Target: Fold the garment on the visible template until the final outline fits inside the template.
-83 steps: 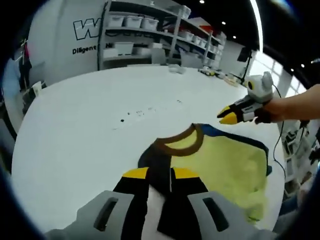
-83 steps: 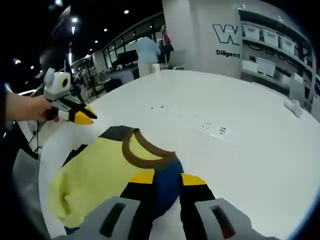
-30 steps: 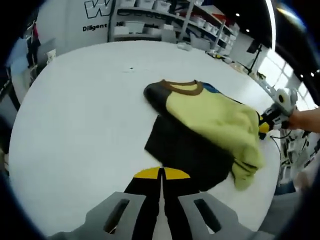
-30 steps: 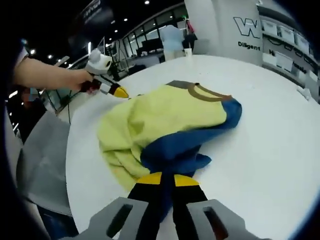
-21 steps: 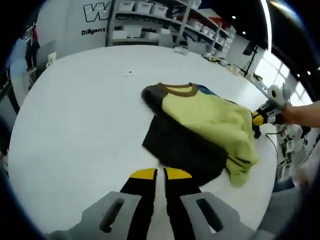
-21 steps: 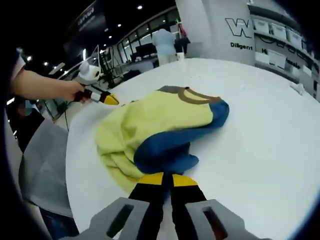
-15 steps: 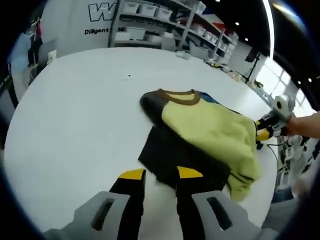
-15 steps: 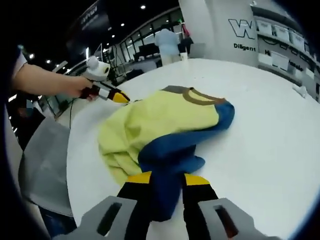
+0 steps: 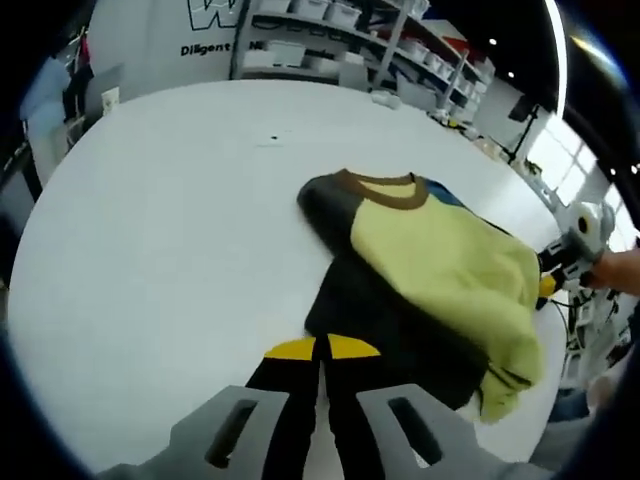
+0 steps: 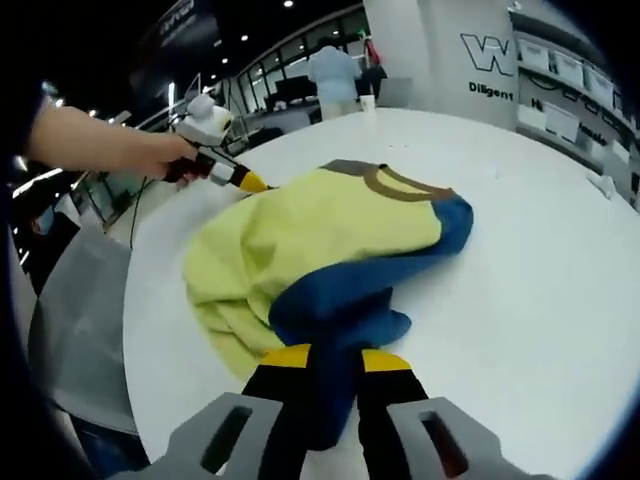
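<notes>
Up on the grey wall (image 10: 440,50), top right of the right gripper view, a big outlined "W" with "Diligent" beneath. Same lettering sits top-centre in the left gripper view, cropped.

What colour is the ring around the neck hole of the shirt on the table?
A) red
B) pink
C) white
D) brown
D: the collar of the garment is a brown band, seen above the yellow front in the left gripper view and again in the right gripper view.
</notes>
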The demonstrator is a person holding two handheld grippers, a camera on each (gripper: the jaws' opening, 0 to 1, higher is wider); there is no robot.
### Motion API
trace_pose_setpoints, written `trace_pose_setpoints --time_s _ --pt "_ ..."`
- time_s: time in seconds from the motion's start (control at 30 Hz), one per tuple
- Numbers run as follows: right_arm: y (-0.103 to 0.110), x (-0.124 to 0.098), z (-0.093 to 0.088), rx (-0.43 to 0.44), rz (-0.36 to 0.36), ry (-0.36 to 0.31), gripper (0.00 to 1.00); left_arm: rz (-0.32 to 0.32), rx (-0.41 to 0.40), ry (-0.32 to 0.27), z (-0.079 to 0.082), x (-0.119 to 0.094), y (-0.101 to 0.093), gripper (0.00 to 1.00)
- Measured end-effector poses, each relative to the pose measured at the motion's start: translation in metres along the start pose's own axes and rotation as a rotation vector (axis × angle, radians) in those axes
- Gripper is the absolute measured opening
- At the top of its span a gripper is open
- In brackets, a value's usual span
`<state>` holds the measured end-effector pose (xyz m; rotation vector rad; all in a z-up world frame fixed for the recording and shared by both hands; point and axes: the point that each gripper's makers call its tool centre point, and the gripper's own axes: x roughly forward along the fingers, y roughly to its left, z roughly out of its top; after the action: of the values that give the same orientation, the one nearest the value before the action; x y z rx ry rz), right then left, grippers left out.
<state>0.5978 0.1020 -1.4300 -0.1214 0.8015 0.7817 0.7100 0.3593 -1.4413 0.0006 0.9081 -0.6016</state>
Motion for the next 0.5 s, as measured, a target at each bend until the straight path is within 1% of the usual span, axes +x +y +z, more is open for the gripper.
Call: trace_pose_setpoints --time_s 0.03,0.2,0.33,0.43,0.5 --pt "0.0 0.0 0.0 0.0 -0.002 -0.002 0.0 -0.002 0.001 0.001 -0.001 -0.001 0.0 0.0" --pt "-0.005 -0.006 0.005 0.026 -0.018 -0.023 0.0 0.005 -0.017 -0.023 0.003 -0.018 0.006 0.0" --pt "-0.014 -0.016 0.012 0.084 -0.043 -0.067 0.0 0.024 -0.012 -0.04 0.0 -0.037 0.015 0.0" --pt "-0.024 -0.025 0.012 0.176 -0.059 -0.099 0.0 0.041 -0.028 -0.054 -0.004 -0.05 0.025 0.0" --pt "-0.034 -0.031 0.011 0.216 -0.077 -0.121 0.0 0.052 -0.042 -0.064 -0.007 -0.058 0.03 0.0"
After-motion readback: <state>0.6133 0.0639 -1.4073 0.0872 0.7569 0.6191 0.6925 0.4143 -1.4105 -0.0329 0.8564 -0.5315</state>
